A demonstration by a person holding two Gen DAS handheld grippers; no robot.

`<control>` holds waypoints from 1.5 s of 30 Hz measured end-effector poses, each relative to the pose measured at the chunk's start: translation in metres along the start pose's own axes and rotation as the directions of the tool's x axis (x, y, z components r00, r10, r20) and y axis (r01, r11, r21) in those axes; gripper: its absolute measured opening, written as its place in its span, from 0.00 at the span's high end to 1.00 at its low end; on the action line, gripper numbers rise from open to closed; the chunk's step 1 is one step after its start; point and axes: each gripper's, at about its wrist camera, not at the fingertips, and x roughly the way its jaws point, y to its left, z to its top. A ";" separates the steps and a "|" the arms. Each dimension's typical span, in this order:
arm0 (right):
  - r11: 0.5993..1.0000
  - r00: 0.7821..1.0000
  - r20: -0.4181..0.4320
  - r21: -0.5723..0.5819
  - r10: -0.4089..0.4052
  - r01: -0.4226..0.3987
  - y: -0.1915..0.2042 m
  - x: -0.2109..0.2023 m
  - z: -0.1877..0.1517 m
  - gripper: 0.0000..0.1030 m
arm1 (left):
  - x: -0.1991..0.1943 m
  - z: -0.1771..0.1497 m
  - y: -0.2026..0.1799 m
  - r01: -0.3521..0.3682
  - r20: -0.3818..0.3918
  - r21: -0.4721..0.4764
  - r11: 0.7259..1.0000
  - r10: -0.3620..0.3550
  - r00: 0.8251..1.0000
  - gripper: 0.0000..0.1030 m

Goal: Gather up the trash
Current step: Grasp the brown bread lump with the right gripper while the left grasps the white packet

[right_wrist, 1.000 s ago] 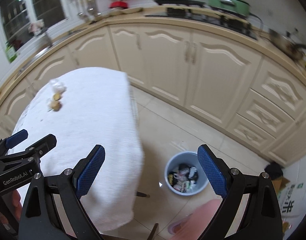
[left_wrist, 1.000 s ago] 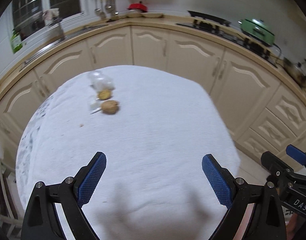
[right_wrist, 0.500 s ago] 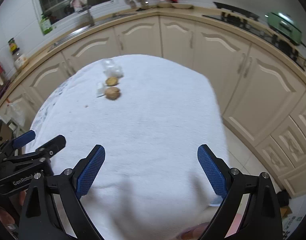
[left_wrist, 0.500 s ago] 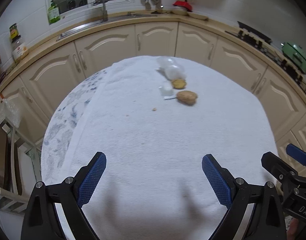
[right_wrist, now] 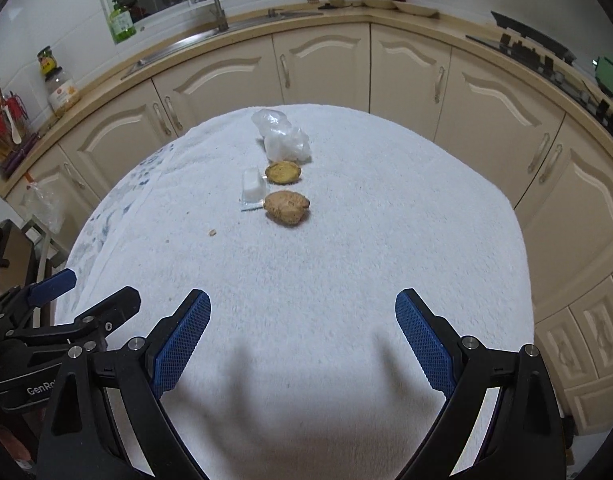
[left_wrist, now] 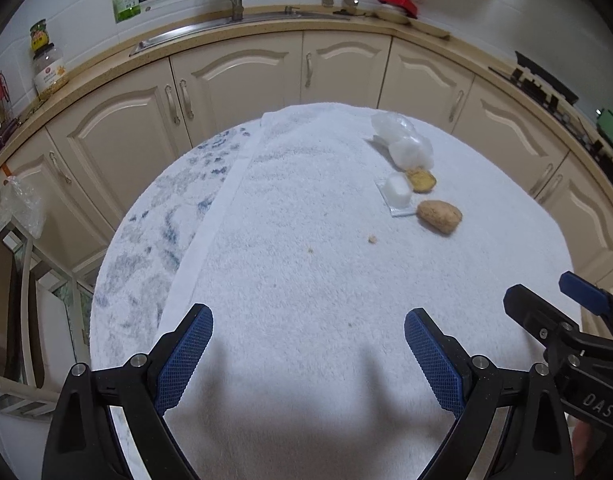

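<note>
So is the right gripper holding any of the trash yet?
No, the right gripper is open and empty above the white towel, well short of the brown lump.

On the white towel lie two brown food lumps, one nearer and one farther, one small clear plastic cup, one crumpled plastic bag at the far end, and two crumbs.
</note>
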 end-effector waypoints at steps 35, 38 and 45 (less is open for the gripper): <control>0.998 0.998 -0.043 0.050 0.043 -0.041 -0.038 0.101 0.073 0.65 | 0.133 0.110 -0.031 0.071 -0.112 0.064 0.995 -0.064 0.992 0.11; 0.998 1.000 -0.023 0.064 0.004 -0.003 -0.052 0.098 0.079 0.65 | 0.147 0.116 -0.044 0.077 -0.132 0.068 0.995 -0.068 0.989 0.23; 0.994 1.000 -0.025 0.106 -0.008 0.011 -0.072 0.105 0.085 0.65 | 0.178 0.133 -0.066 0.074 -0.167 0.056 0.996 -0.064 0.984 0.37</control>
